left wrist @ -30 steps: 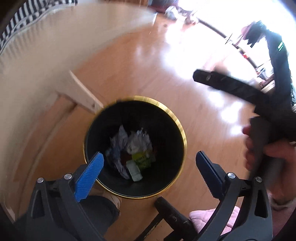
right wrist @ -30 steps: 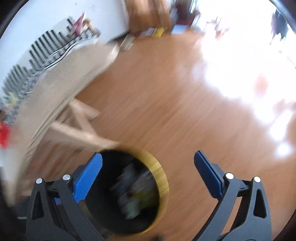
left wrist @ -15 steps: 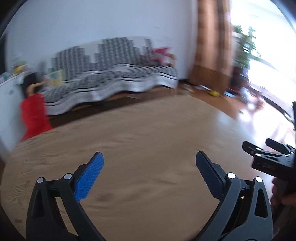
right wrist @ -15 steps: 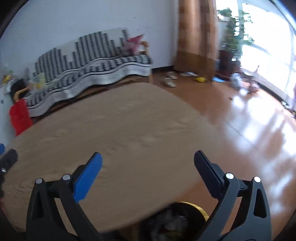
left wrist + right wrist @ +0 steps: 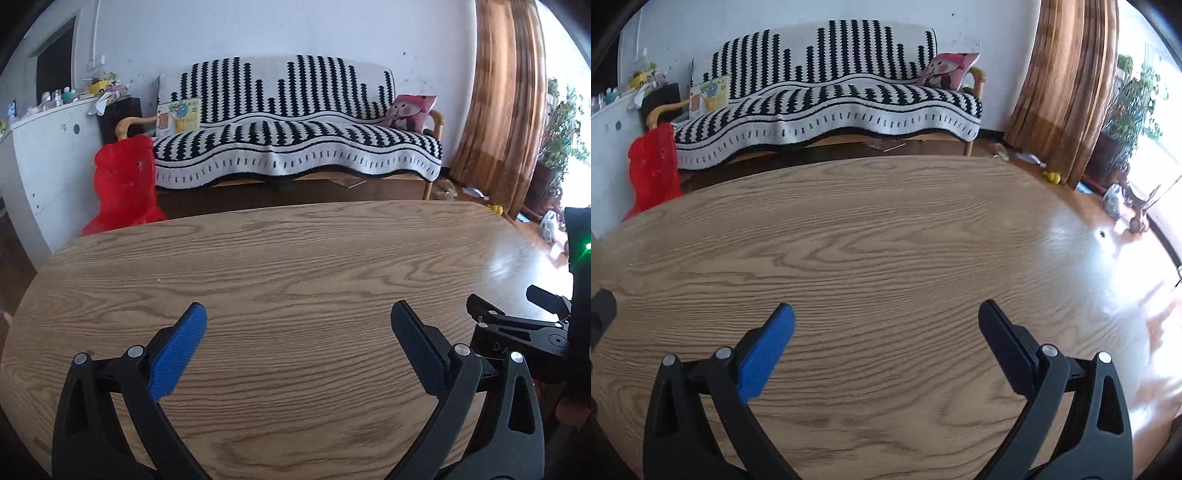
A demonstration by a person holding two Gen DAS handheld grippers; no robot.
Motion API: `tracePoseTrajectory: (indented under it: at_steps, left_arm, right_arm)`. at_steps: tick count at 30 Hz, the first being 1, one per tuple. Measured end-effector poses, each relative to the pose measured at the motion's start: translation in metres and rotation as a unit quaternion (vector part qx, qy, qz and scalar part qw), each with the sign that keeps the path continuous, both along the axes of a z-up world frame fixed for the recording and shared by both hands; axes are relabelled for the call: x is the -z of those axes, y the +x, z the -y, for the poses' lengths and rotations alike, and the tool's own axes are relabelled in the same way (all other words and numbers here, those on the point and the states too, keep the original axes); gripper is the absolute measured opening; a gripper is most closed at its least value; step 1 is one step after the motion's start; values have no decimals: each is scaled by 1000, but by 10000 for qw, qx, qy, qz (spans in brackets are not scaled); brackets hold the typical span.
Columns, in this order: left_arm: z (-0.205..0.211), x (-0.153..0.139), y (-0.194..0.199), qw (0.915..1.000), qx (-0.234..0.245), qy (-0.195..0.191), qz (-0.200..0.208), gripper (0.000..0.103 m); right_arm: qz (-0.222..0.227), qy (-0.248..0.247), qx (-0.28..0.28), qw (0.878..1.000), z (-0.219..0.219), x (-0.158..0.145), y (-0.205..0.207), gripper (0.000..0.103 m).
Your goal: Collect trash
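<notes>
Both the left gripper (image 5: 297, 328) and right gripper (image 5: 886, 325) are hovering spread and empty over a bare wooden table (image 5: 295, 258); no trash is showing anywhere in either frame.

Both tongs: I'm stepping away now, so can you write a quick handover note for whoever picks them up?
Left tongs: open, empty, above the wooden table.
Right tongs: open, empty, above the same table.
Job's things: no trash shows on the tabletop in either view; the bin is out of frame.
Done: nothing is held.
Left: look for more trash beyond the table; small items lie on the floor near the curtain, too small to identify.
</notes>
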State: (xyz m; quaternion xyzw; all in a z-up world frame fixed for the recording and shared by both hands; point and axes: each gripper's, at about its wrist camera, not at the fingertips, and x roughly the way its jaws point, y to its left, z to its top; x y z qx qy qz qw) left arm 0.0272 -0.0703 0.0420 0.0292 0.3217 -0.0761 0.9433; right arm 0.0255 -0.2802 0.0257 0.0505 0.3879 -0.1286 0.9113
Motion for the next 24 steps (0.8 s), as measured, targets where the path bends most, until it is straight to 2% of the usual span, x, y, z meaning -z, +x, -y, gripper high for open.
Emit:
tracePoseTrajectory:
  at_steps: [4, 9, 13, 18, 21, 24]
  left_arm:
    - [-9, -2, -13, 9995, -235, 127, 139, 97]
    - [-14, -1, -21, 9993, -368, -54, 58, 97]
    - [-10, 0, -24, 9992, -335, -218, -83, 97]
    - [-3, 5, -28, 9992, -294, -192, -197, 97]
    - [2, 9, -27, 9991, -353, 28, -225, 97]
    - [4, 7, -28, 9990, -404, 92, -146, 97]
  right_arm:
    - [192, 54, -227, 9995, -22, -6, -10, 96]
    - [131, 416, -720, 9964, -40, -5, -28, 96]
    - [145, 458, -906, 9947, -43, -3, -42, 96]
    - [239, 4, -836, 9962, -34, -4, -46, 96]
    - [186, 77, -718, 9972, -22, 0, -43, 96]
    - [79, 84, -425, 9990, -11, 5, -40, 96]
